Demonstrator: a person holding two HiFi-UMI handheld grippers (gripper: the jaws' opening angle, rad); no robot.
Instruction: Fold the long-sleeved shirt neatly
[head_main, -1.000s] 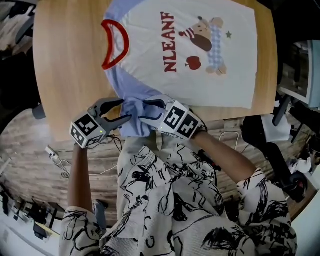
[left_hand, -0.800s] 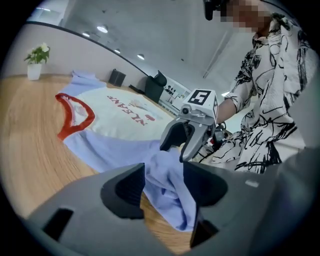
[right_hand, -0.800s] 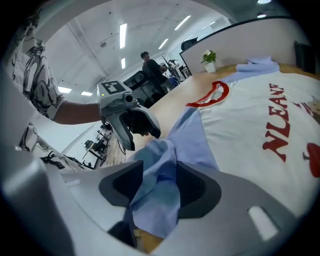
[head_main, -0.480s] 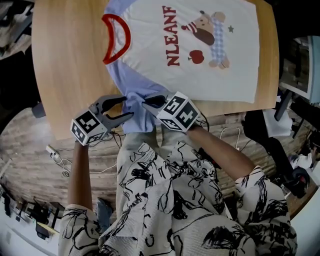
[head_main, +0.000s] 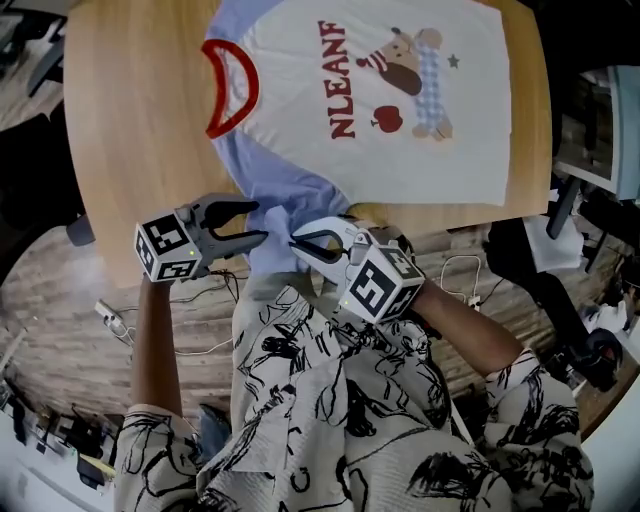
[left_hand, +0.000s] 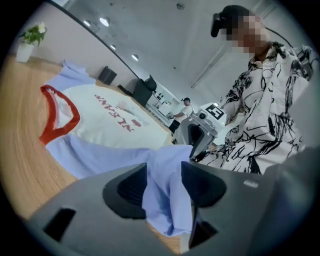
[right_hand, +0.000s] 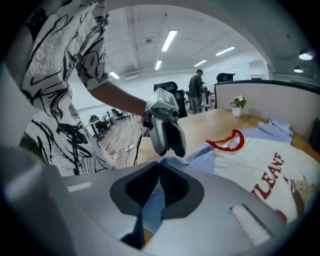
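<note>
A white long-sleeved shirt (head_main: 400, 120) with a red collar and light blue sleeves lies flat on the wooden table (head_main: 130, 130). Its near sleeve (head_main: 275, 190) runs to the table's front edge. My right gripper (head_main: 297, 243) is shut on the end of that sleeve; its jaws have just been closing with the cloth (right_hand: 152, 210) between them, and the pads pinch it in the right gripper view (right_hand: 159, 175). My left gripper (head_main: 262, 222) faces it from the left. Its jaws stand apart, and the sleeve cloth (left_hand: 167, 200) hangs loosely between them.
The table's front edge runs just behind both grippers, close to the person's patterned shirt (head_main: 330, 400). Cables (head_main: 120, 320) lie on the floor at the left. Dark chairs and gear (head_main: 570, 300) crowd the right side. A small plant (right_hand: 238, 104) stands at the table's far end.
My right gripper has rolled, lifted and drawn back toward the person, and its jaws went from open to shut on the sleeve end. The left gripper has barely shifted.
</note>
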